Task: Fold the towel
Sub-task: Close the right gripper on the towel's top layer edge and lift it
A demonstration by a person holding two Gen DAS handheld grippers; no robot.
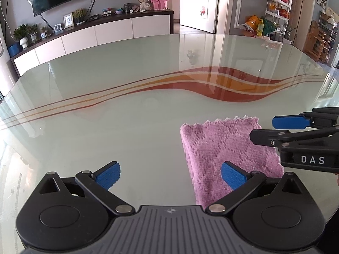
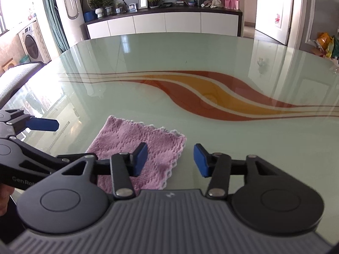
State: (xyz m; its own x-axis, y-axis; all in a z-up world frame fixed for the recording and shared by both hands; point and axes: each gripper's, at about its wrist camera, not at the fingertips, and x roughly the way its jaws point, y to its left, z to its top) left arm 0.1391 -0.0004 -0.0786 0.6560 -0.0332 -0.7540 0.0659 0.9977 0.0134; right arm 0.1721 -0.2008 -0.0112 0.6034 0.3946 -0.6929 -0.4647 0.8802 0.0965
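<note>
Where towel lies, table seems bare.

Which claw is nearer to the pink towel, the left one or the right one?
Right. The right claw is over the pink towel's scalloped edge, one pad above the cloth. The left claw is mostly beside its other edge, over bare glass.
</note>
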